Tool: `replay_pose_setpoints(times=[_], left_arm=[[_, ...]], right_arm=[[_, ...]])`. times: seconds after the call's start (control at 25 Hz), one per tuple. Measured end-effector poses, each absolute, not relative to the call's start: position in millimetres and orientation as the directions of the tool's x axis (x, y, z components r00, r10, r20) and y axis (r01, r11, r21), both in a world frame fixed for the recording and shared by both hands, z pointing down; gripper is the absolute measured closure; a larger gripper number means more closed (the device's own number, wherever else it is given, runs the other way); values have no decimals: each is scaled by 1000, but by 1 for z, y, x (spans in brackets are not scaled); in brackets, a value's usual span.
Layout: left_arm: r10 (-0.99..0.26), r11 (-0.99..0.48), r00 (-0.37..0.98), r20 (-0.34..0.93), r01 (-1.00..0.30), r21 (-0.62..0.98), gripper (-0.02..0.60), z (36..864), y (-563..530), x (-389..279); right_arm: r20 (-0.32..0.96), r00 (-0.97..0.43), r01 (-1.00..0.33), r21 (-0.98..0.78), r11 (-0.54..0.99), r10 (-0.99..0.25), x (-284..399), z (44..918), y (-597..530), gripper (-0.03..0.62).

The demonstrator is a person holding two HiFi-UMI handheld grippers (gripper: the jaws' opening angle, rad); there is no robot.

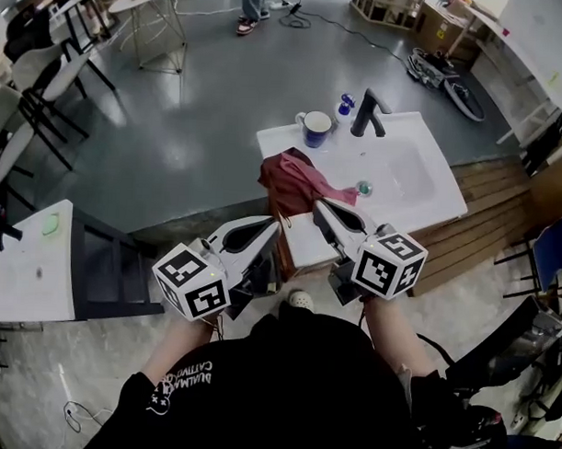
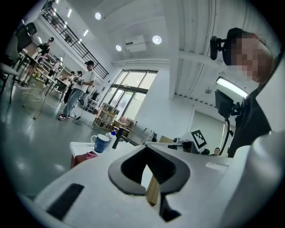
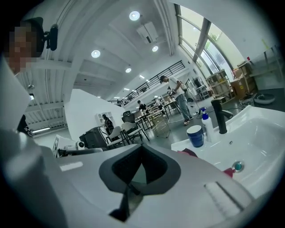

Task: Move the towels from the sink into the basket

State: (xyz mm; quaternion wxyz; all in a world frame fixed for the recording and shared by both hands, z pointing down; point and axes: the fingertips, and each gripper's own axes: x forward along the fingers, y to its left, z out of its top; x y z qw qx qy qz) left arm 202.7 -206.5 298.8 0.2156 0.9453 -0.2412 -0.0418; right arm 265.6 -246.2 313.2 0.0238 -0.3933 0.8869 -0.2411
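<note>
Towels [image 1: 294, 176] are not yet picked up, so I judge the task not started. Nearest the body, the left gripper [image 1: 279, 221] and the right gripper [image 1: 318, 207] each have their jaws pressed together on nothing, just short of the sink [image 1: 429, 204]. Beyond their tips the red cloth is bunched over the sink's near left corner, one end trailing into the basin. Farther back stand a blue mug [image 1: 316, 128] and the faucet [image 1: 370, 112]. I cannot make out a basket, so the whole transfer remains.

The white sink counter [image 1: 429, 201], right of centre, carries a blue mug [image 1: 316, 128], a small blue bottle [image 1: 345, 105] and a black faucet [image 1: 369, 112] along its upper edge. A red towel [image 1: 296, 178] drapes over its left edge.
</note>
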Motion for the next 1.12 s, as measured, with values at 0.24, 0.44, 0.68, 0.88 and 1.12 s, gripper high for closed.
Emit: replay_pose_setpoints(times=[0.24, 0.44, 0.68, 0.88, 1.12], left_arm=[[-546, -731, 836, 53, -506, 457, 581, 321, -251, 224], [-590, -691, 804, 78, -553, 465, 581, 333, -278, 236], [-639, -628, 757, 134, -614, 479, 581, 341, -299, 241], [-661, -583, 729, 179, -649, 489, 581, 340, -315, 242], [-682, -545, 695, 228, -690, 476, 581, 350, -326, 236]], right_arm=[[192, -685, -695, -461, 552, -703, 319, 341, -302, 589], [221, -703, -680, -490, 546, -677, 345, 364, -346, 589], [278, -706, -693, -460, 555, -652, 356, 385, -383, 588], [376, -748, -663, -446, 601, -546, 352, 411, -399, 527], [494, -786, -602, -476, 642, -372, 337, 464, -402, 459]])
